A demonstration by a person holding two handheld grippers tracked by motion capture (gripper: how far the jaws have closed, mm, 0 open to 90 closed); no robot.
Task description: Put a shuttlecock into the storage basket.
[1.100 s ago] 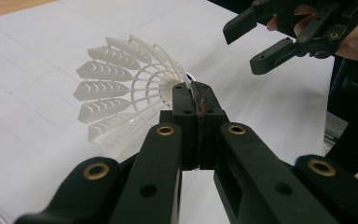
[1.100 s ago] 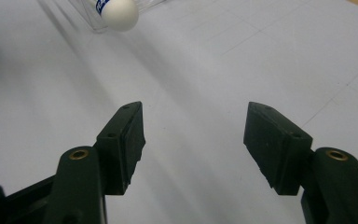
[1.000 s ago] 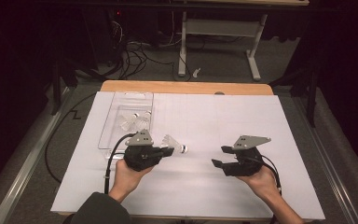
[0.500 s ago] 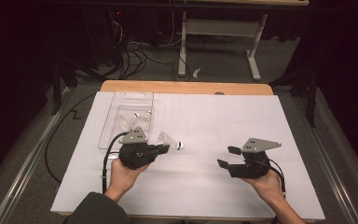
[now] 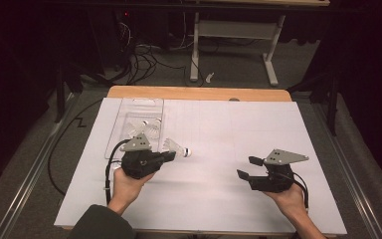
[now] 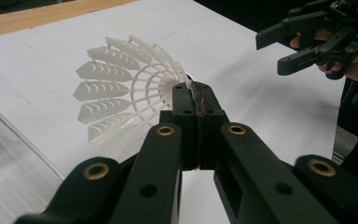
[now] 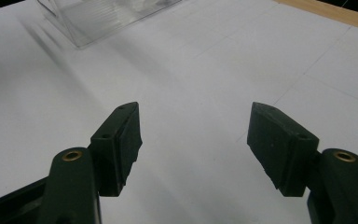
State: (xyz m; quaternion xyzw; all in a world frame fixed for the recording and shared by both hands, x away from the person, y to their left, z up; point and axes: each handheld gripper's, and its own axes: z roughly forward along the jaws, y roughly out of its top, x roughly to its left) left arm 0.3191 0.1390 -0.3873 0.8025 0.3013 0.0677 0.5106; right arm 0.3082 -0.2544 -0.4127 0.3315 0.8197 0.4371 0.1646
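Left gripper pinches a shuttlecock; right gripper waits agape.

Left of centre in the high view, the left gripper point(image 5: 170, 155) has its jaws clamped on the white plastic shuttlecock point(image 5: 177, 148), held just above the white table sheet point(image 5: 229, 124), below the clear plastic tray point(image 5: 129, 107). At lower right, the right gripper point(image 5: 247, 168) is spread wide, holding nothing, well apart from the shuttlecock.
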